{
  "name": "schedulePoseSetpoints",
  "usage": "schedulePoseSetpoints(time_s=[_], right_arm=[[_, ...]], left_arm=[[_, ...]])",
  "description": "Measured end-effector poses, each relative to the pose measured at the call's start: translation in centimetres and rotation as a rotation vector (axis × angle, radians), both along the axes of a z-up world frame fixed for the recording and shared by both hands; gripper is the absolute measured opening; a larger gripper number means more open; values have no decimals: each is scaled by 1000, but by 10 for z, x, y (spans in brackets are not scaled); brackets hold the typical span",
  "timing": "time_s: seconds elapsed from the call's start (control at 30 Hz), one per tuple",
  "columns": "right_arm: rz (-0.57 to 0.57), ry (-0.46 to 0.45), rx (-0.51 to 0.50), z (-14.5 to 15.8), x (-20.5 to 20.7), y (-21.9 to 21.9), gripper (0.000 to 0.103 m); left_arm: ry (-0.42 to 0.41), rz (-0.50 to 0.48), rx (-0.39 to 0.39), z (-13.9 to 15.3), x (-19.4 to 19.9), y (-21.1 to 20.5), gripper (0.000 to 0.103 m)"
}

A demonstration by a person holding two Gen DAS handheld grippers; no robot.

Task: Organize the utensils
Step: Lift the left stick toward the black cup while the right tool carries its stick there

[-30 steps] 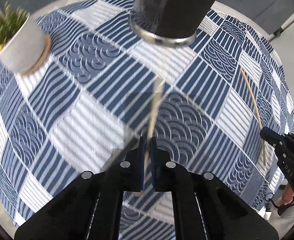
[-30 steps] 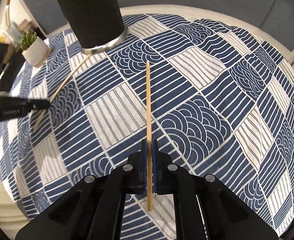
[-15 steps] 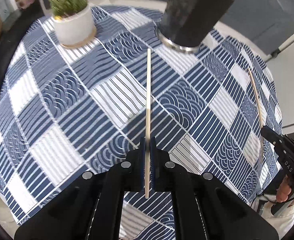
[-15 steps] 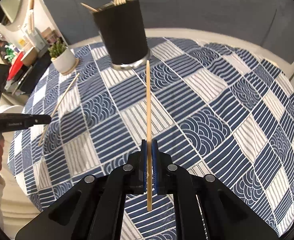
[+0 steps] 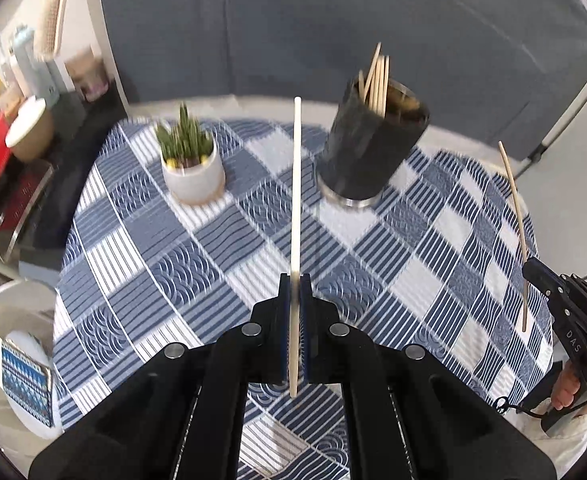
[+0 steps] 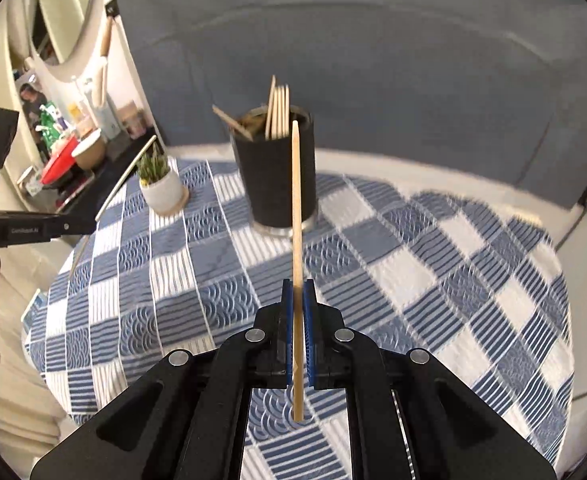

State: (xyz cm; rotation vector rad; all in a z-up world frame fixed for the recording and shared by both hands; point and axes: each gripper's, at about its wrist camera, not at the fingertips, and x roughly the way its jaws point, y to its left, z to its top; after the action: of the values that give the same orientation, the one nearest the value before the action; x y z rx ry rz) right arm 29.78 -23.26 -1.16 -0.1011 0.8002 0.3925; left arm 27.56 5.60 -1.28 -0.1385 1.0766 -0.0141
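The left claw [image 5: 293, 308] was squeezed shut on one chopstick [image 5: 295, 208], and the right claw [image 6: 298, 312] was squeezed shut on another chopstick [image 6: 296, 240]. Half a second before, both claws were lower and looked down at the tablecloth [image 5: 141, 264]. Now both had gone up high, and each stick pointed up and away, off the table. The black cup [image 5: 369, 152] used to look far above the stick tips. Now the sticks reached about as high as the cup's open top. That likely meant the picking up was done and the dropping in came next.

The cup stood on the far side of the table, with a bunch of chopsticks [image 5: 375, 80] already leaning inside it. From the left claw it sat a bit to the right of the stick. From the right claw it sat just behind the stick.

A small plant [image 5: 189, 160] in a white pot stood near the cup, on its left. It could get bumped if the left claw swung wide. The sticks already in the cup leaned to one side and could block a new one. The two claws were well apart, but both were headed for the same cup, so they might have to take turns. A shelf with bottles [image 5: 25, 64] stood far off to the left.
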Motion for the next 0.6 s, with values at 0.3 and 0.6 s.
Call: schedulePoseSetpoints(time_s=[0.3, 0.6], right_arm=[[41, -108, 6, 50, 42, 12, 5], [79, -152, -17, 70, 86, 33, 5]], left_arm=[[-106, 6, -14, 57, 44, 8, 5], [-134, -16, 36, 80, 94, 1, 5]])
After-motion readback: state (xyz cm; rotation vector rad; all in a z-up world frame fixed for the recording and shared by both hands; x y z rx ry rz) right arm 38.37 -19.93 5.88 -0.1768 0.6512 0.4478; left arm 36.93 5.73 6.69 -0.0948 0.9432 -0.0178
